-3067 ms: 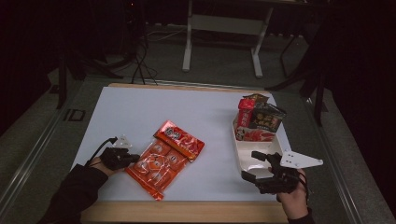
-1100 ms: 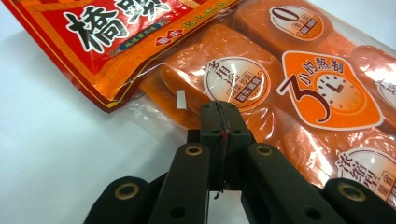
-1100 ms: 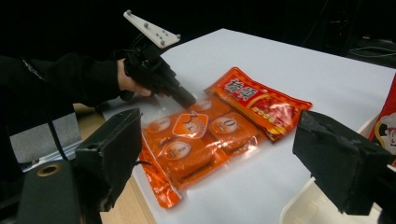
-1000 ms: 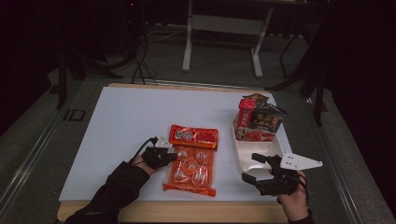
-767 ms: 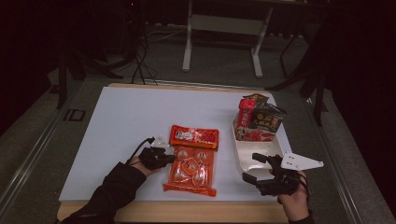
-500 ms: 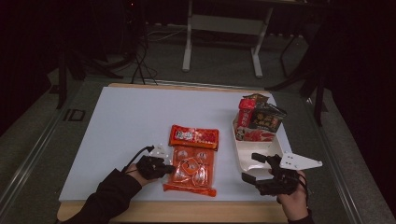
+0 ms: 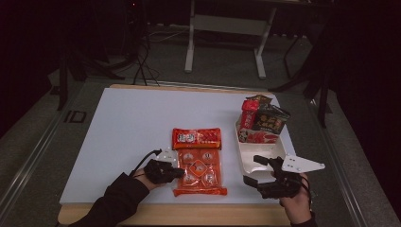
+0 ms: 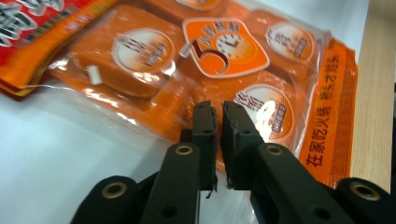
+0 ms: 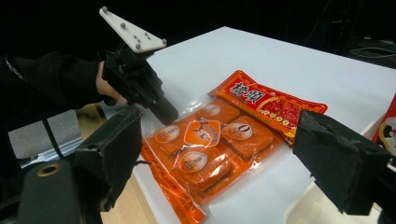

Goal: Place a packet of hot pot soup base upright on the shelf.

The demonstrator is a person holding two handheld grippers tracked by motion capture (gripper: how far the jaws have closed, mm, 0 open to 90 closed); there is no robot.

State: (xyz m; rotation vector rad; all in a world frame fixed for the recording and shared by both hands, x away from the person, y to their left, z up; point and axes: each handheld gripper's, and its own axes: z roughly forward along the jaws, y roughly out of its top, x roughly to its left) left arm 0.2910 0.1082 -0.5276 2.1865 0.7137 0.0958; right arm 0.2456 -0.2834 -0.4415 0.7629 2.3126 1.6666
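The left claw (image 8: pixel 217 109), jaws just parting with nothing between them, sits at the orange pack (image 7: pixel 198 169), apparently letting go after sliding it near the tray (image 7: pixel 263 152). The right claw (image 7: pixel 257 169) waits released.

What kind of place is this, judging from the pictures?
Probably a lab or studio for recording: a white table on a dark floor, metal stand legs behind it, cables on the floor.

I note black two-jaw left gripper (image 7: pixel 177 173) and right gripper (image 7: pixel 255 171), each topped by a grey three-cornered screwed plate; black cable; dark long sleeve (image 7: pixel 113 203).
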